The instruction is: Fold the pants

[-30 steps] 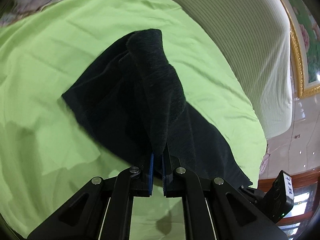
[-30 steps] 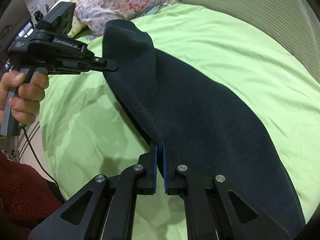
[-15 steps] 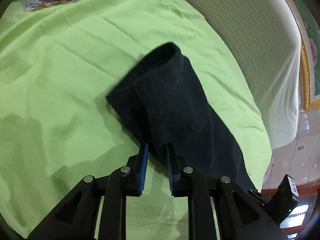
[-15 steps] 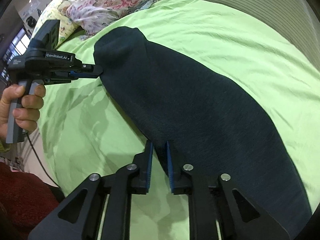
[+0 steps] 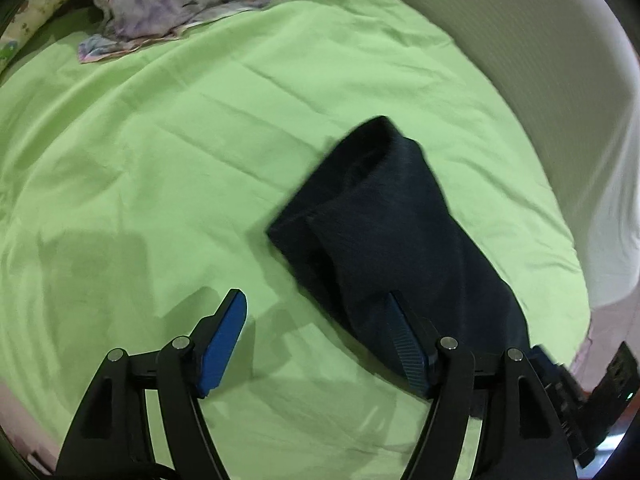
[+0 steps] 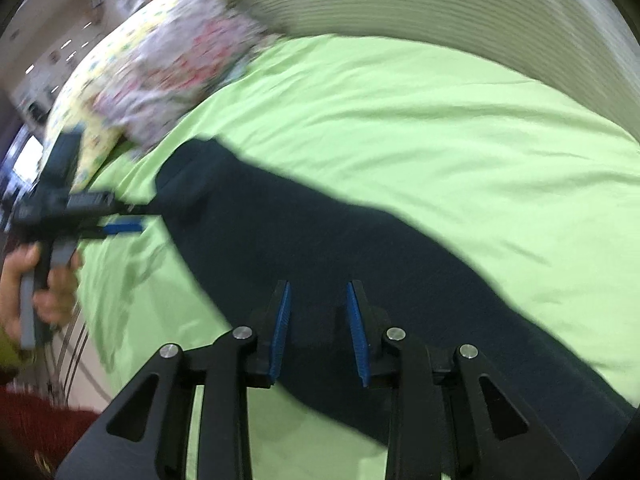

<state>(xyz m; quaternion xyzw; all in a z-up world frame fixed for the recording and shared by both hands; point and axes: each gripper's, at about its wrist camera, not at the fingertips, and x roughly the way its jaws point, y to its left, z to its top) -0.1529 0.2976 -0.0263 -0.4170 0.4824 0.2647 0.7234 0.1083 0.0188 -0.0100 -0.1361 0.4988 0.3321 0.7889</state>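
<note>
Pants (image 5: 384,232) folded, near end hidden behind right gripper (image 6: 318,332); blurred.

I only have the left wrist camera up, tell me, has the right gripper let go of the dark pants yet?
Observer: Yes. In the right wrist view the right gripper has just been opening; its blue pads stand apart over the dark navy knit pants, not pressing on them.
Operator: Where is my left gripper relative to the pants from over there?
Observer: The left gripper sits at the far end of the pants, jaws having just been opening, nothing clamped between them.
Operator: Is the cloth lying down along its whole length?
Observer: It runs as one long band across the light green bed sheet, apparently resting on it.
Operator: Anything near that far end?
Observer: A floral patterned pillow lies just beyond it.
</note>
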